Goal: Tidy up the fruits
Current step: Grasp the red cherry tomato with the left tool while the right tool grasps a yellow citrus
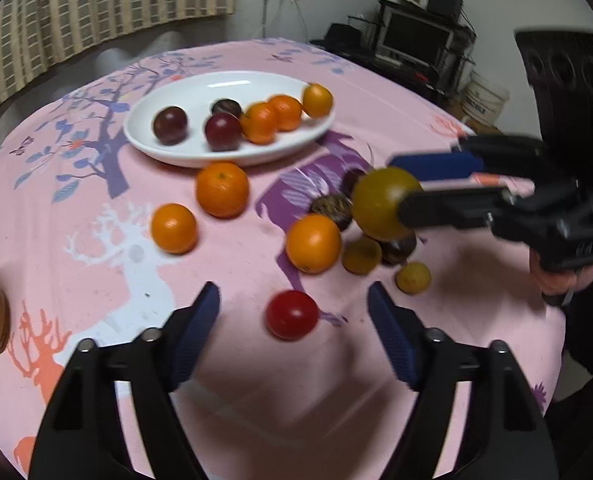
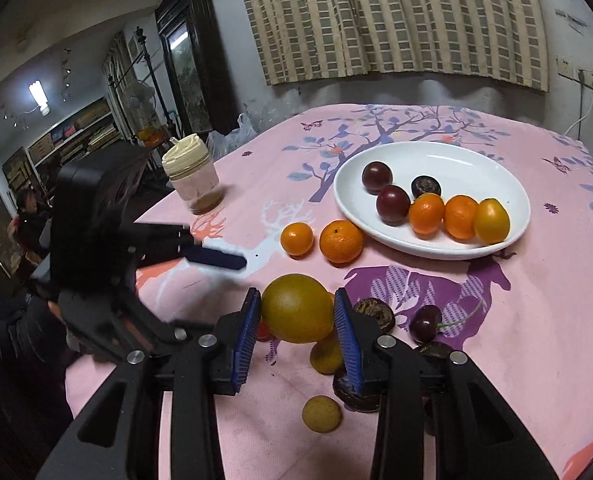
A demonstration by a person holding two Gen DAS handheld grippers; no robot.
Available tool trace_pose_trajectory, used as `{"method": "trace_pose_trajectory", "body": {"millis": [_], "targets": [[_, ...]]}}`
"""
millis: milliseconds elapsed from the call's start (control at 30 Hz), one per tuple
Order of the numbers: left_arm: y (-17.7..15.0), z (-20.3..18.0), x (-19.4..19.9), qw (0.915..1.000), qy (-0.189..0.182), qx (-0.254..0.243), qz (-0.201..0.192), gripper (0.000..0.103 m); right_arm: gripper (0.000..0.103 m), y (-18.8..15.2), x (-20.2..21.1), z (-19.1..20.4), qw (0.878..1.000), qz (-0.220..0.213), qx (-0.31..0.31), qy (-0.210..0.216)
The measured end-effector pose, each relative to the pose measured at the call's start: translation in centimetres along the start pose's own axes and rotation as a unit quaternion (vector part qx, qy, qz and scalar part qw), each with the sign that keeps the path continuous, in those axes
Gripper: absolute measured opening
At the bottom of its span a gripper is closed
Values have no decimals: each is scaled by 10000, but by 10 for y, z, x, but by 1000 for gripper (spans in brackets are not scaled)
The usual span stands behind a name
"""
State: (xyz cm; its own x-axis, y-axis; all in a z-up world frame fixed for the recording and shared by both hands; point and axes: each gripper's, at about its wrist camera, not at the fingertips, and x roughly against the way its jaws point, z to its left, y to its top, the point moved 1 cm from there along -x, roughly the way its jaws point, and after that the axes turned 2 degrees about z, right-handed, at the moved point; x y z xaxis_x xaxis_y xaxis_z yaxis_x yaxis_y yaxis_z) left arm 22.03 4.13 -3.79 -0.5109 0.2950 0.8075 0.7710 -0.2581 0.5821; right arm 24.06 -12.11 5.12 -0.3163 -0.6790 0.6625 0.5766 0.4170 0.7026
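The right claw [image 2: 297, 320] clamps a yellow-green fruit [image 2: 297, 308] above the counter's [image 2: 536, 340] near edge. The left claw [image 1: 292, 320], half-open and empty, straddles a cherry tomato [image 1: 291, 314]; smooth round skin could slip free.

We see a dim room lit by a bare lamp [image 2: 39, 96] at the far left of the right wrist view; soft glare streaks the white plate [image 1: 224, 85], and faint shadows pool under the fruit. Both views bend strongly and darken at the corners; the left wrist view is smeared by motion blur.
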Motion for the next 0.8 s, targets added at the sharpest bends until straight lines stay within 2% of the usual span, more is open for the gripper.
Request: {"method": "trace_pose_trajectory", "body": {"millis": [33, 200, 300, 433, 533, 600, 800], "targets": [[-2, -4, -4, 10000, 8, -53, 68, 63, 33, 0, 0, -1, 10000, -16, -21, 40], [-9, -13, -20, 9991, 197, -209, 324, 57, 32, 0, 2, 2, 10000, -41, 36, 31], [-10, -10, -26, 9986, 155, -202, 457, 48, 33, -3, -5, 4, 9997, 191, 144, -17], [-10, -11, -26, 9986, 194, -238, 431, 42, 34, -10, -14, 14, 9977, 549, 399, -14], [-10, -8, -25, 9986, 212, -208, 435, 35, 40, -15, -22, 21, 9957, 679, 602, -170], [-10, -4, -24, 9987, 205, -137, 444, 31, 40, -19, -28, 24, 9944, 776, 691, -212], [-12, -3, -21, 9986, 230, -121, 455, 31, 40, -23, -44, 29, 9924, 877, 815, -288]]}}
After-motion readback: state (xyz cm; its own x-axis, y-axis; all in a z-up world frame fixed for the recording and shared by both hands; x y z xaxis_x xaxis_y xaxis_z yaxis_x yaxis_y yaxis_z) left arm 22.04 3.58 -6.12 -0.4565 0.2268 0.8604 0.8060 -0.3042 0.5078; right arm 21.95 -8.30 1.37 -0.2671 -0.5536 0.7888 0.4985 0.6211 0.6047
